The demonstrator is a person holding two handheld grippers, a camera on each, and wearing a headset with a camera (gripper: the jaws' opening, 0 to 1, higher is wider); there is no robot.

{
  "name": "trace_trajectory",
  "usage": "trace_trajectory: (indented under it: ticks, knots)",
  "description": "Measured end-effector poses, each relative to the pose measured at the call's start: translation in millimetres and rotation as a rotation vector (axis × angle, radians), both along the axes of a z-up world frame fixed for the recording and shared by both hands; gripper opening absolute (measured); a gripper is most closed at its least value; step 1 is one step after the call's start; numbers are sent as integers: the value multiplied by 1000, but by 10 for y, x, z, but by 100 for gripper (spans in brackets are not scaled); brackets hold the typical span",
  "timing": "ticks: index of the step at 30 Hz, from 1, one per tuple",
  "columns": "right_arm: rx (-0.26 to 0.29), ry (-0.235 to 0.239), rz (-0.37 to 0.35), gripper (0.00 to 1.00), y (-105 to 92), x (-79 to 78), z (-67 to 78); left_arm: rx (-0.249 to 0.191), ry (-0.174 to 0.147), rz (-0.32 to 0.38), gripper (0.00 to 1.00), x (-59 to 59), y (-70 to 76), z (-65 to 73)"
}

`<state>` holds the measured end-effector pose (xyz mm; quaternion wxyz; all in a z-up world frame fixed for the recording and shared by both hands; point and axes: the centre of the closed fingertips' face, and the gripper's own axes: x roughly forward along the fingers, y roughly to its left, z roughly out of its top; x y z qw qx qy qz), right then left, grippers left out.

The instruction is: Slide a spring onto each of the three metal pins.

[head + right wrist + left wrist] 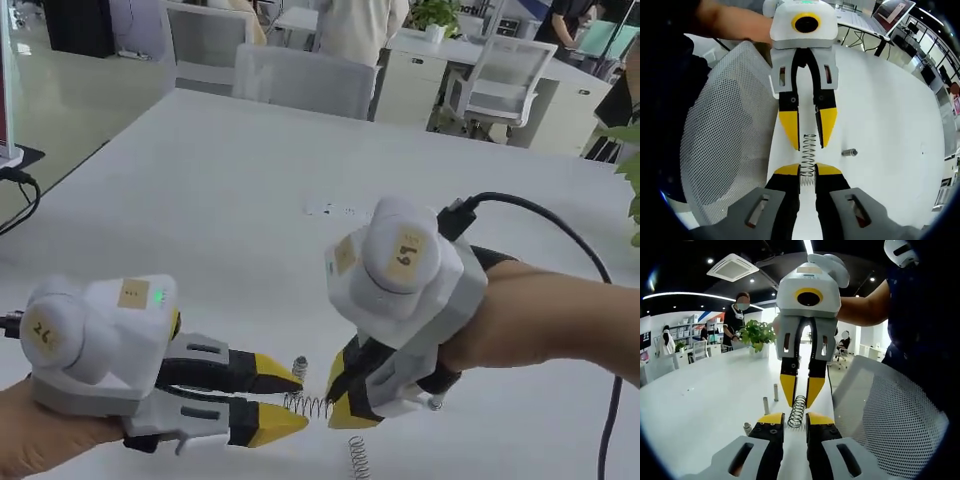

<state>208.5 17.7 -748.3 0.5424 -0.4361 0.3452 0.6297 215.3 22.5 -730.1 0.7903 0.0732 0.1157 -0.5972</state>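
My right gripper [808,170] pinches a coiled silver wire spring [809,154]; my left gripper [796,416] brackets its other end, jaws slightly parted.

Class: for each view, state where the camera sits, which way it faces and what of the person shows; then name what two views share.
Head view: on the head, looking down at the table; left gripper, right gripper, a hand and a forearm show.
Left gripper view: rides the left gripper, faces the right gripper; own jaws, a forearm behind.
Right gripper view: rides the right gripper, faces the left gripper; own jaws, an arm.
Shared: the spring between the opposed jaws.
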Motion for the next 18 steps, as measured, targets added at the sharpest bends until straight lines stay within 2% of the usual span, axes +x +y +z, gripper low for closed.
trace_trajectory:
  ticks: [10,18]
  knots:
    - [-1,-16,37,8,-26,-38,1,17,11,-25,4,-48,-25,-44]
    - [17,2,33,8,-63,-55,5,26,17,-48,2,-79,-59,-46]
